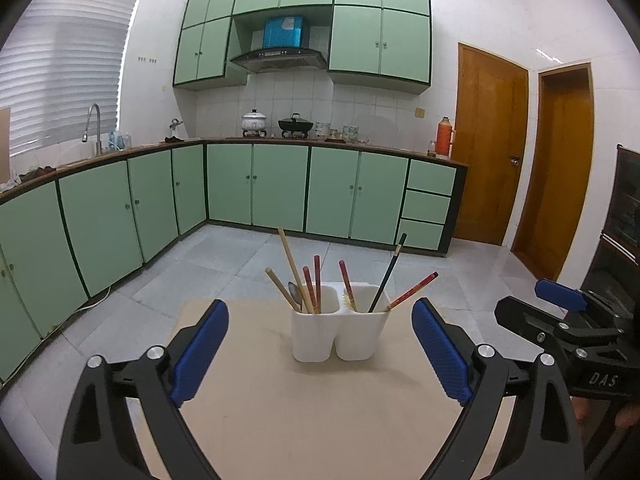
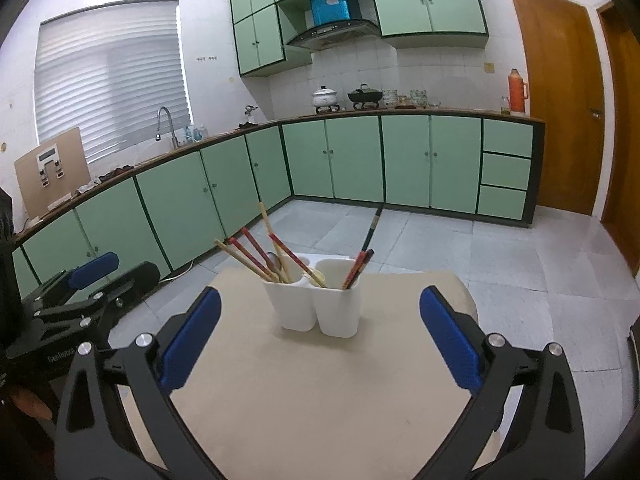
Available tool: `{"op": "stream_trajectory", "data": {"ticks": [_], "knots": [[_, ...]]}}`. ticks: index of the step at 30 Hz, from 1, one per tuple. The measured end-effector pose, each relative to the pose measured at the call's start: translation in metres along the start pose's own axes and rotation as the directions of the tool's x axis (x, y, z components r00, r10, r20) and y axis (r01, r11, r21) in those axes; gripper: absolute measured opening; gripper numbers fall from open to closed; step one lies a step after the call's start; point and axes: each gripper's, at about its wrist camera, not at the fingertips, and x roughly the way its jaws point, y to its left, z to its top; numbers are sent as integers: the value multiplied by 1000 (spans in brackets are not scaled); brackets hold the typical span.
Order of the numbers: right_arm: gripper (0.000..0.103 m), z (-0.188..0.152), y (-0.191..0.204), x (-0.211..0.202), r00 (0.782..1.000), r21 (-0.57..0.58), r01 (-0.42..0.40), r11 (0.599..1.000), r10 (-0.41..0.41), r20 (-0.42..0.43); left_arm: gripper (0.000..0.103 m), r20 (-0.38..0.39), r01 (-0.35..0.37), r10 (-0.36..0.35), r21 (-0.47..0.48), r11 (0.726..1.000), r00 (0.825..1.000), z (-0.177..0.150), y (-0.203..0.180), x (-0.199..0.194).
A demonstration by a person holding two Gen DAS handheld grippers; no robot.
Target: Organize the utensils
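A white two-compartment utensil holder (image 1: 340, 340) (image 2: 316, 312) stands near the far edge of the beige table (image 1: 300, 420). Its left compartment holds wooden chopsticks (image 1: 292, 268), red chopsticks (image 1: 317, 280) and a metal spoon (image 1: 295, 294). The right compartment holds a black chopstick (image 1: 390, 272) and red ones (image 1: 412, 292). My left gripper (image 1: 320, 312) is open, short of the holder, with nothing between its blue pads. My right gripper (image 2: 320, 296) is open too, also short of the holder and empty. Each gripper shows at the side of the other's view.
The table ends just behind the holder, with grey tiled floor (image 1: 240, 264) beyond. Green base cabinets (image 1: 256, 184) run along the far and left walls. Wooden doors (image 1: 492, 144) are at the right, and a dark cabinet (image 1: 624, 220) stands at the right edge.
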Motion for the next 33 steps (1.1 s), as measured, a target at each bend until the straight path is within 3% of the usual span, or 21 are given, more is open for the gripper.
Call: {"op": "stream_trajectory", "data": {"ticks": [33], "knots": [[97, 11, 11, -15, 1000, -30, -13, 999, 14, 27, 92, 30, -5, 5, 3, 1000, 1000, 7, 1, -16]]}}
